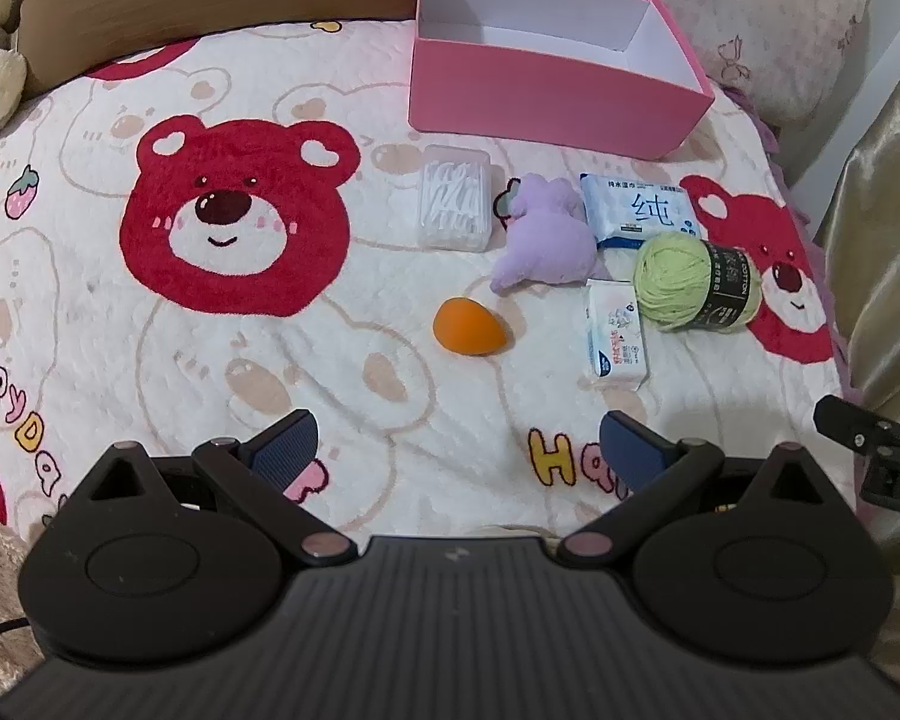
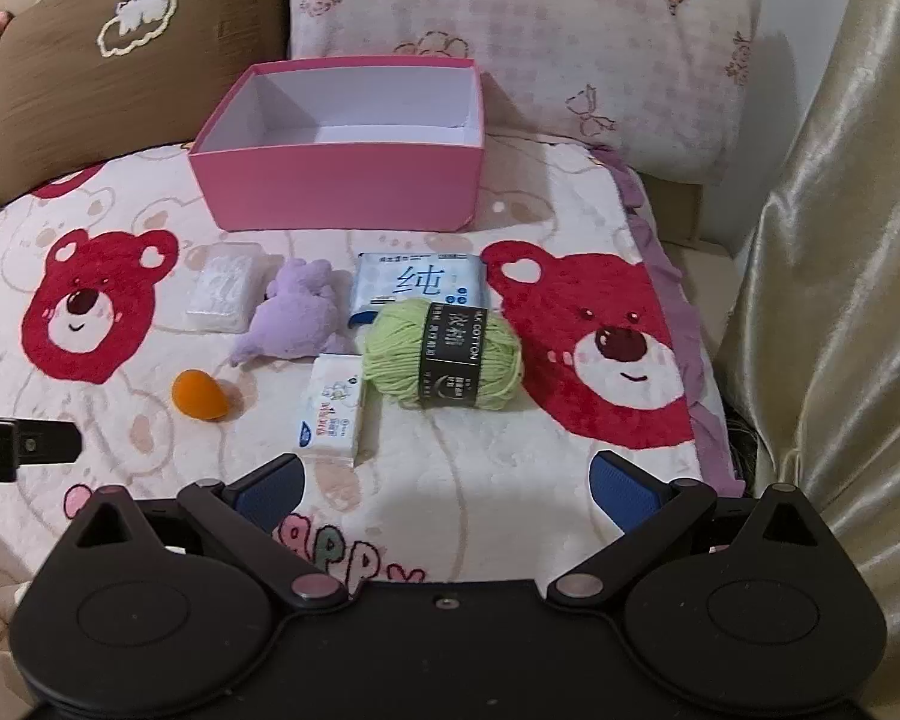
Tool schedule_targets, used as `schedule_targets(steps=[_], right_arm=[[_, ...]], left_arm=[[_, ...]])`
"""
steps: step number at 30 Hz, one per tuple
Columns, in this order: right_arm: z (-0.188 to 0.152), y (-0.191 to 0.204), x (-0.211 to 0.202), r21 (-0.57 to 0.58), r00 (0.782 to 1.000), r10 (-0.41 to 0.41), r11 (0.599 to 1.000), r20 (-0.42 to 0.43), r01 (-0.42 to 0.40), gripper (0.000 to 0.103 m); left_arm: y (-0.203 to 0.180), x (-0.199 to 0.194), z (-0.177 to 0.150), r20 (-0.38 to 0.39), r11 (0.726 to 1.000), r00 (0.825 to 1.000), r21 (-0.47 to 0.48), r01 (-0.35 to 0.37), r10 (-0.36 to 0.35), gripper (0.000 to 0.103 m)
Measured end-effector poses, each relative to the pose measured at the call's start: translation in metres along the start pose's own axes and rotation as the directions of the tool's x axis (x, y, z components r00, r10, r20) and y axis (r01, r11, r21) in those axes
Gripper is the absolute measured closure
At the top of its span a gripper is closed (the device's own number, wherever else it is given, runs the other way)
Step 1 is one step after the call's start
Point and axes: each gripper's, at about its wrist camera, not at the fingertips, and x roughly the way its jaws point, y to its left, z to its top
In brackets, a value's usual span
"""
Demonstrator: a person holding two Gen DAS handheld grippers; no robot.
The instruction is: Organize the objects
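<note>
Presently, on a bed under a white blanket (image 1: 222,360) printed with red bears:

- Pink box (image 2: 336,189), open top, white inside, nothing in it. It stands at the far side, its long axis across the right wrist view, skewed in the left wrist view.
- Clear plastic case of white picks (image 1: 455,199), lying flat in front of the box, long axis running away from the camera.
- Purple plush toy (image 1: 543,234), just right of the case, lying on its side.
- Blue-and-white wipes pack (image 2: 421,288), flat, just beside the toy, partly covered by the yarn.
- Green ball of yarn (image 2: 441,354) with a black paper band; long axis across the view, nearest the blanket's right edge.
- Small tissue pack (image 2: 333,411), flat, long axis towards the camera, touching or almost touching the yarn.
- Orange egg-shaped sponge (image 1: 469,325), on its side, narrow tip pointing right, apart from the rest.

Left hand-held gripper (image 1: 459,450): released, jaws wide, empty, above bare blanket. Right hand-held gripper (image 2: 447,483): likewise released and empty.

Surroundings: pink checked pillow (image 2: 540,48), brown cushion (image 2: 126,48), shiny gold curtain (image 2: 840,240) at right.
</note>
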Motion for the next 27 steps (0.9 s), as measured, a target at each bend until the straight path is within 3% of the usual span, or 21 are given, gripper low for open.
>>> schedule_targets(steps=[5, 20, 27], right_arm=[[-0.003, -0.001, -0.001, -0.005, 0.998, 0.069, 0.998, -0.013, -0.07, 0.0], [-0.003, 0.007, -0.004, -0.01, 0.999, 0.048, 0.999, -0.007, -0.048, 0.0], [-0.004, 0.009, -0.005, -0.022, 0.999, 0.046, 0.999, 0.0, -0.046, 0.001]], left_arm=[[0.001, -0.001, -0.001, 0.012, 1.0, 1.0, -0.016, 0.005, -0.005, 0.0], [0.003, 0.003, -0.002, -0.003, 0.999, 1.0, -0.035, 0.03, -0.03, 0.0], [-0.001, 0.003, -0.003, 0.008, 1.0, 1.0, 0.0, -0.007, 0.007, 0.0]])
